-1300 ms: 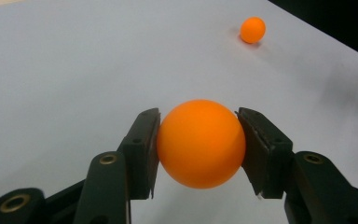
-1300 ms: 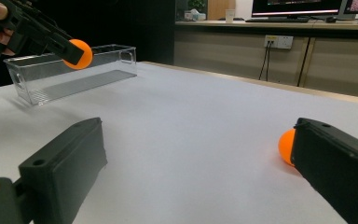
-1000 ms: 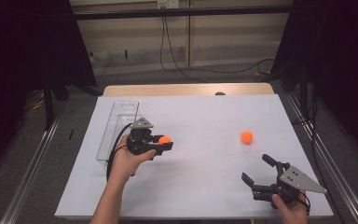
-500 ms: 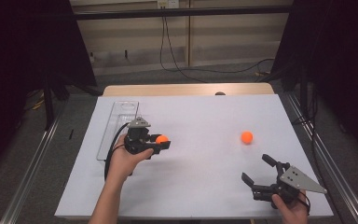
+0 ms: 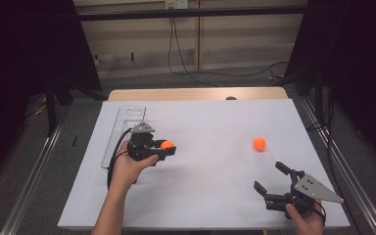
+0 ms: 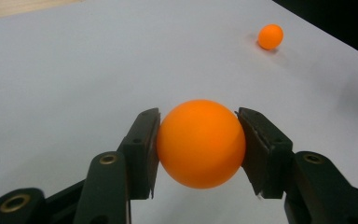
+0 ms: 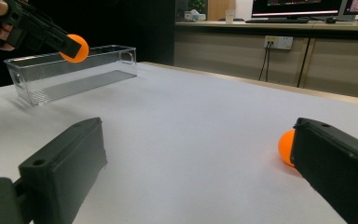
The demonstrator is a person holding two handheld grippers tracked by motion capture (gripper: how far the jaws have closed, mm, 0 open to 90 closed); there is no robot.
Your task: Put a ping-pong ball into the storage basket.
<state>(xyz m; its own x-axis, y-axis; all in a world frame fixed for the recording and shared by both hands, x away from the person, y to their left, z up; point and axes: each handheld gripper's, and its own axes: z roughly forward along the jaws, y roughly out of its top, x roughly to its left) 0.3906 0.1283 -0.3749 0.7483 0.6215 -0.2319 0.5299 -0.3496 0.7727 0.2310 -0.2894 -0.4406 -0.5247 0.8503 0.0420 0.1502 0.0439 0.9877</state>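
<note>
An orange ball (image 6: 200, 142) sits pinched between the two black jaws of my left gripper (image 6: 199, 151), which is shut on it. From above, that gripper (image 5: 168, 151) and its ball (image 5: 167, 145) hover over the white table just right of the clear bin (image 5: 122, 134). A second orange ball (image 5: 259, 143) lies loose on the right half of the table (image 6: 270, 36). My right gripper (image 5: 268, 176) stands open near the front right edge, nothing between its jaws. In the right gripper view (image 7: 196, 158), the loose ball (image 7: 286, 147) peeks out beside one jaw.
The long clear plastic bin (image 7: 70, 74) stands along the table's left side. The white tabletop (image 5: 215, 122) ends in a wooden strip at the back. Dark curtains and metal rails flank both sides. Cables hang on the wall behind.
</note>
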